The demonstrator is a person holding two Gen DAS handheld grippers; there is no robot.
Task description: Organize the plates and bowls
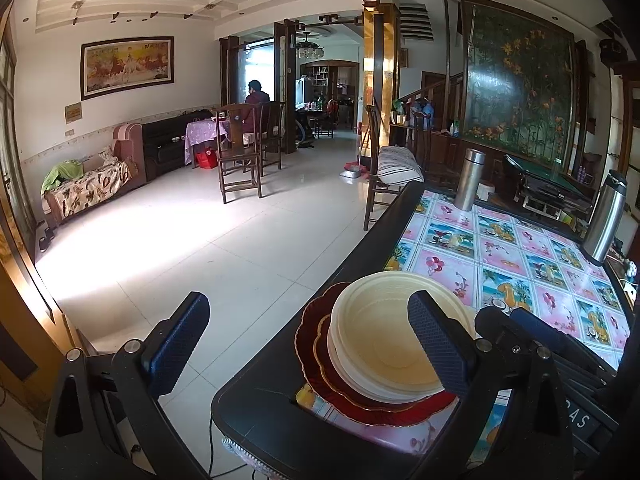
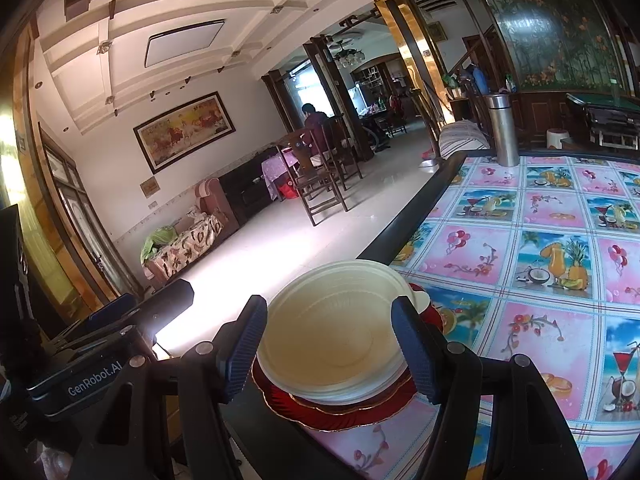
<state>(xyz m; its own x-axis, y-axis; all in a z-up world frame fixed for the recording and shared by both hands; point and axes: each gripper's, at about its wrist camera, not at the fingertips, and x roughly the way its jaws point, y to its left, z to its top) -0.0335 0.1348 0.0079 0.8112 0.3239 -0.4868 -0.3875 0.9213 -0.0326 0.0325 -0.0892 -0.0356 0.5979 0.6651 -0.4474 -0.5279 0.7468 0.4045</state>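
A stack of cream bowls (image 1: 384,344) sits on red scalloped plates (image 1: 316,344) at the near left corner of the table. The same bowls (image 2: 332,332) and red plates (image 2: 340,412) show in the right wrist view. My left gripper (image 1: 308,348) is open; its right finger (image 1: 436,344) is in front of the bowls and its left finger hangs over the floor beyond the table edge. My right gripper (image 2: 328,352) is open, with its fingers either side of the bowl stack. It holds nothing. The right gripper's body (image 1: 532,332) shows beside the stack in the left view.
The table has a black rim (image 1: 360,256) and a pink and blue patterned cloth (image 2: 540,248). Two steel flasks (image 1: 469,180) (image 1: 606,220) stand at the far side; one shows in the right view (image 2: 503,130). Wooden chairs and tiled floor (image 1: 200,240) lie left.
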